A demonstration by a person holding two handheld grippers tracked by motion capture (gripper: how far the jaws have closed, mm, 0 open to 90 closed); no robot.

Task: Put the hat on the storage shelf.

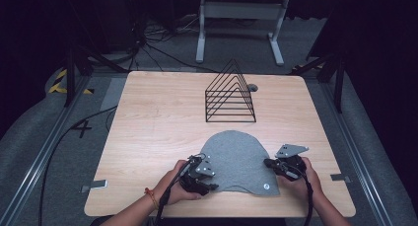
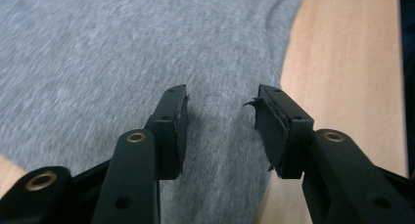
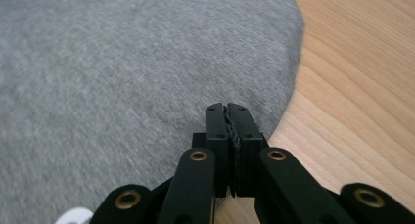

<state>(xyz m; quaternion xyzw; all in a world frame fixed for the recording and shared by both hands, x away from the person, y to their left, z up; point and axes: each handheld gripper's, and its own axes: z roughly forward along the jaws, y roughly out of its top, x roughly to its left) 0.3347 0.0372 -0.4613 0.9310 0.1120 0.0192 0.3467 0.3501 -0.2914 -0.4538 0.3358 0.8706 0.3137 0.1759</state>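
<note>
High view shows a grey cloth [image 1: 237, 159] lying flat on the worktop [image 1: 157, 117], on the near side of a black wire rack [image 1: 230, 94]. The left tongs [image 1: 213, 186] sit at the cloth's near left edge, the right tongs [image 1: 267, 163] at its right edge. The left tongs gape over the fabric, gripping nothing, while the right tongs are pressed together with nothing visibly between them; the grasp seems just starting, so next the left pair should close on the hem.

- Left gripper [image 1: 213, 186]: black, 2 blocky jaws, brass-ringed screw holes, grey plate, black cable.
- Right gripper [image 1: 266, 163]: the same build.
- Left wrist: orange-red band [image 1: 151, 197].
</note>
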